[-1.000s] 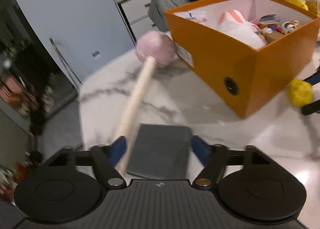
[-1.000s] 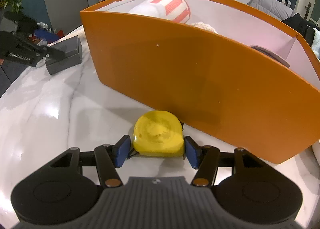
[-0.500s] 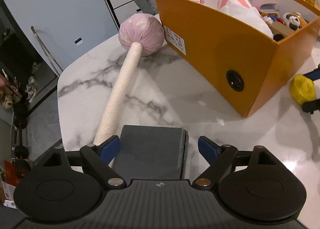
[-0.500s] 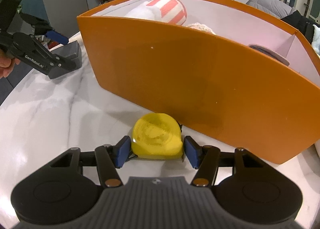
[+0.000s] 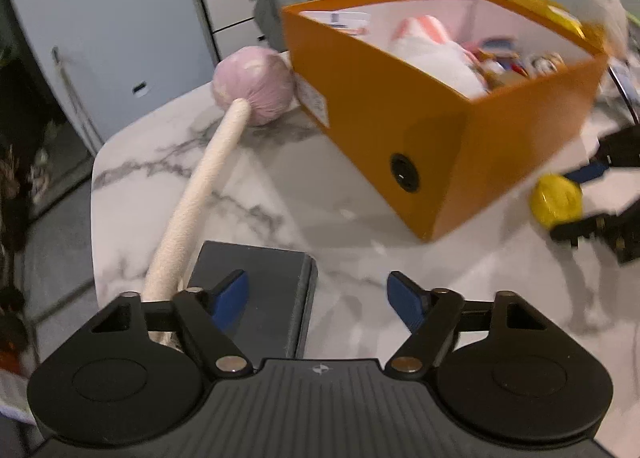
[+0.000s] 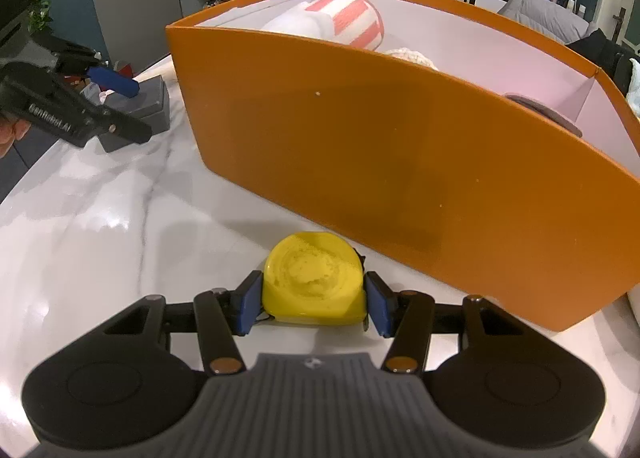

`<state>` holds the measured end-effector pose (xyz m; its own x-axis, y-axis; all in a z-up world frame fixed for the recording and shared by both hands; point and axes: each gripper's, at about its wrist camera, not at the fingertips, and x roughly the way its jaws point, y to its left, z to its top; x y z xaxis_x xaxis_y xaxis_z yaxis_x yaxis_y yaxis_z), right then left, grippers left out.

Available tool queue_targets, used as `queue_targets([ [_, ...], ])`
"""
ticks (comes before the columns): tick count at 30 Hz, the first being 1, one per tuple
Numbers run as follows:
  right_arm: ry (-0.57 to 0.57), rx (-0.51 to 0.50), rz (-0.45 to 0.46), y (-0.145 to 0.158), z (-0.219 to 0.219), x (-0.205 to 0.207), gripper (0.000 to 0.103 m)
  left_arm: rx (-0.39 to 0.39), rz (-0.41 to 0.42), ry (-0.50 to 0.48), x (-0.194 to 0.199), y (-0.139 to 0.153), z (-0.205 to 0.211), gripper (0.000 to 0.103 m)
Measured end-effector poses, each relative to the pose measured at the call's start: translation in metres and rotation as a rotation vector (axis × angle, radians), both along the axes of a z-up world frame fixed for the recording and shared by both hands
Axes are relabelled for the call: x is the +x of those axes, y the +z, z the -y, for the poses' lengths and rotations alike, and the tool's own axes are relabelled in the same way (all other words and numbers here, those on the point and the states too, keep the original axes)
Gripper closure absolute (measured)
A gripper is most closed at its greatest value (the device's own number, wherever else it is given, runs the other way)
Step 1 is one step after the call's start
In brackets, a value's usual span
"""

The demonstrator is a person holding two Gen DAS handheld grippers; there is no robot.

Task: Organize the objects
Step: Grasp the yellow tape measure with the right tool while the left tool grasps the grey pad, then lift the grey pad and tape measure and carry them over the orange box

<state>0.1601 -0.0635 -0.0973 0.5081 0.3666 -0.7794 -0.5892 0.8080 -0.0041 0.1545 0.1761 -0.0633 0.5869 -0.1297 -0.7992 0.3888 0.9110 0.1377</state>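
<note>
The right gripper [image 6: 314, 308] was closing on the yellow tape measure [image 6: 314, 282], pads touching its sides, on the worktop [image 6: 100, 226] just beside the orange box [image 6: 400, 162]. The left gripper [image 5: 318, 298] was closing too, gripping nothing, one finger over the dark grey case [image 5: 260, 286]. Pickup was under way; next, lifting over the box wall.
</note>
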Motion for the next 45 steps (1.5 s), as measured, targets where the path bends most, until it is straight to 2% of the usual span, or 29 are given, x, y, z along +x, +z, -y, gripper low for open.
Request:
queue_targets([
  [1,-0.001,-0.002,0.001,0.0,0.0,-0.001,0.047,-0.002,0.004,0.005,0.001,0.002,-0.002,0.029],
  [5,-0.001,-0.003,0.001,0.0,0.0,-0.003,0.047,0.002,0.01,0.056,0.01,0.009,-0.018,0.013],
  [8,-0.002,0.0,-0.001,0.0,0.001,-0.003,0.047,0.045,-0.004,0.038,0.017,0.008,-0.025,0.013],
  [11,-0.003,0.007,-0.002,0.0,0.003,-0.003,0.047,0.056,-0.024,-0.01,0.021,0.002,-0.026,0.013],
  [14,-0.003,0.014,-0.005,0.0,0.005,-0.003,0.047,0.091,-0.031,-0.041,0.026,-0.008,-0.026,0.005],
  [15,-0.004,0.017,-0.006,0.0,0.005,-0.003,0.047,0.088,-0.041,-0.038,0.029,-0.011,-0.027,0.005],
  [17,-0.006,0.022,-0.01,0.001,0.006,-0.001,0.047,0.069,-0.11,-0.007,0.038,-0.019,-0.032,0.002],
  [20,-0.008,0.03,-0.016,0.001,0.006,0.001,0.047,-0.026,-0.156,0.03,0.046,-0.023,-0.041,0.002],
  [22,-0.01,0.032,-0.015,0.0,0.005,0.002,0.047,-0.078,-0.179,0.039,0.048,-0.025,-0.043,0.006],
  [23,-0.011,0.034,-0.015,0.0,0.005,0.002,0.046,-0.086,-0.166,0.028,0.045,-0.024,-0.04,0.012],
  [33,-0.008,0.027,-0.025,0.001,0.006,0.003,0.047,-0.082,-0.125,0.004,0.006,-0.028,0.008,0.013],
  [38,0.009,-0.003,-0.036,0.003,0.005,-0.003,0.047,-0.097,-0.109,0.056,-0.024,-0.029,0.034,0.012],
  [45,0.021,-0.043,-0.058,0.005,0.009,-0.013,0.047,-0.096,-0.09,0.024,-0.06,-0.031,0.083,0.012],
])
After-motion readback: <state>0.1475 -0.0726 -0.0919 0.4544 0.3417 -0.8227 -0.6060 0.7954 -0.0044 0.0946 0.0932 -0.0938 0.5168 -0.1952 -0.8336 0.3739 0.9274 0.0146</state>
